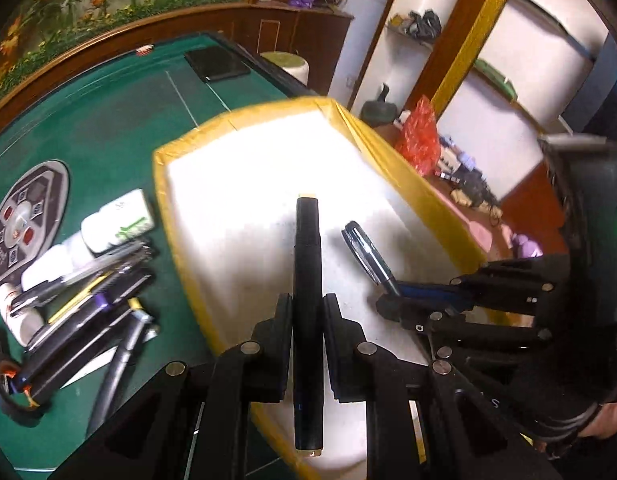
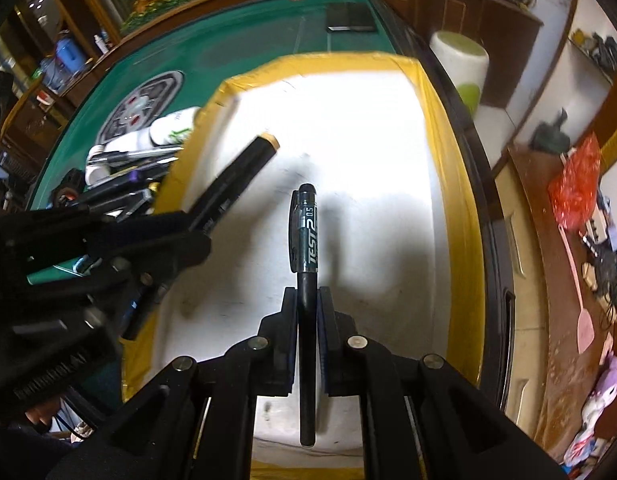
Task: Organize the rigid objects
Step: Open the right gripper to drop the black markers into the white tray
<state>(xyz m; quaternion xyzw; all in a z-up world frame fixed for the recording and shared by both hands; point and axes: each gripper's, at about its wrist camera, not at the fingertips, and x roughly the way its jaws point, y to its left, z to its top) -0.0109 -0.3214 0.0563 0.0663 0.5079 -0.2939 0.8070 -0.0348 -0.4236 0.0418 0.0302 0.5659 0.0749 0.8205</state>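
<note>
My left gripper (image 1: 308, 300) is shut on a thick black marker (image 1: 307, 264) with a tan end, held over the white tray's yellow-taped rim (image 1: 392, 160). The right gripper (image 2: 307, 294) is shut on a black gel pen (image 2: 307, 236) with a clear printed cap, also above the white tray floor. In the left wrist view the right gripper (image 1: 392, 300) enters from the right with the pen (image 1: 366, 256). The right wrist view shows the left gripper (image 2: 196, 236) at left with the marker (image 2: 236, 176) slanting over the tray rim (image 2: 444, 152).
A pile of pens and markers (image 1: 88, 304) lies on the green felt table (image 1: 108, 120) left of the tray, with white bottles (image 1: 84, 232) and a white box (image 1: 128, 216) beside it. A round grey panel (image 1: 24, 224) is set in the felt. A black slab (image 1: 216, 64) lies far back.
</note>
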